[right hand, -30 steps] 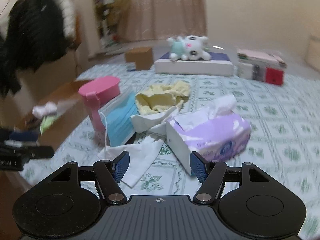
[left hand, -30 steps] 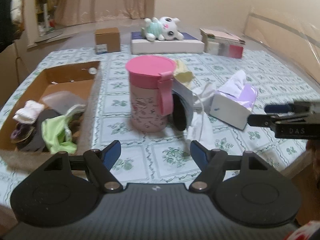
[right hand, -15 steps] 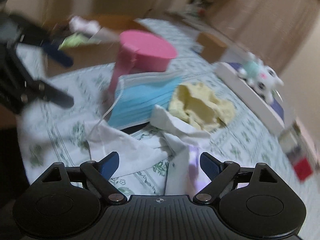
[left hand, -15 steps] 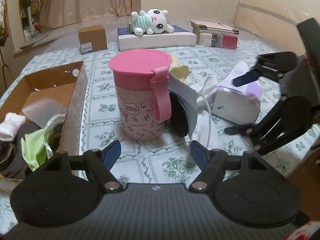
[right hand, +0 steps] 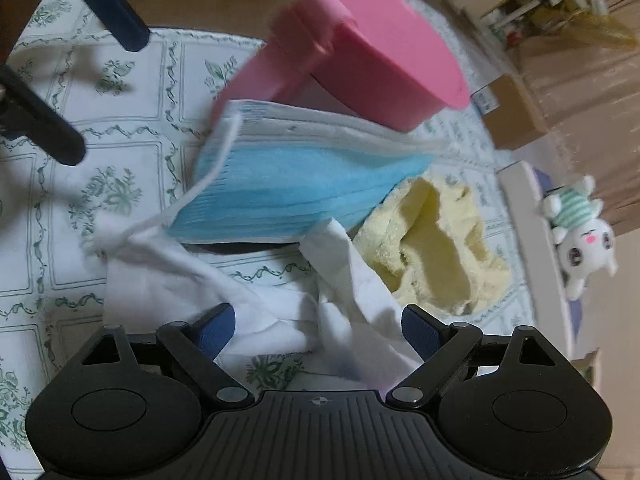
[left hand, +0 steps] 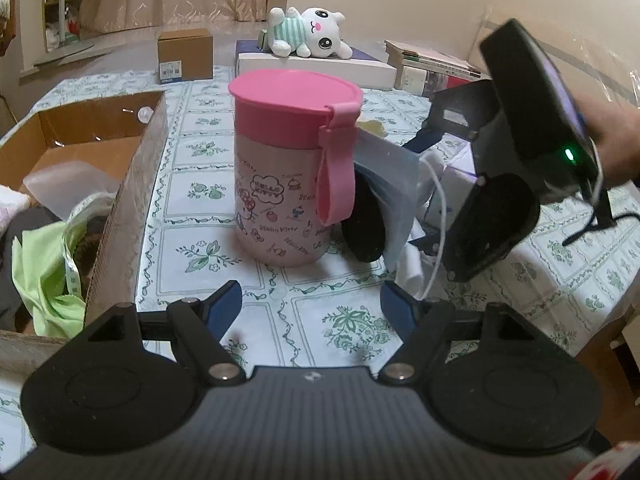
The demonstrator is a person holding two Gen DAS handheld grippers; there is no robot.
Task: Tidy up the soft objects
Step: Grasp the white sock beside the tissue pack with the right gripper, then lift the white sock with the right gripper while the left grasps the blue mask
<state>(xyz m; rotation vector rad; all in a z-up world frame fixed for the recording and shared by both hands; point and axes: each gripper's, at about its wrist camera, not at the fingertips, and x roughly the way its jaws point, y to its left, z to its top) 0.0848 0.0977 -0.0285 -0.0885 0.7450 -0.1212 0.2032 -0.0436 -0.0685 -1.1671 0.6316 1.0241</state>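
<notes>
Rolled over and swung in beside the cup (left hand: 294, 168), the right gripper (right hand: 316, 330) is now seen tipped steeply down over the white cloth (right hand: 256, 304); its jaws have just been opening wide, and cloth is seen between them, ungripped as far as can be told. A blue mask (right hand: 296, 196) is propped against the cup, a yellow cloth (right hand: 436, 248) just beyond. The left gripper (left hand: 310, 306) is held open and empty, angled down, short of the cup. More soft things are piled in the box (left hand: 132, 184) at left. A hand (left hand: 616, 140) is glimpsed behind the right gripper.
</notes>
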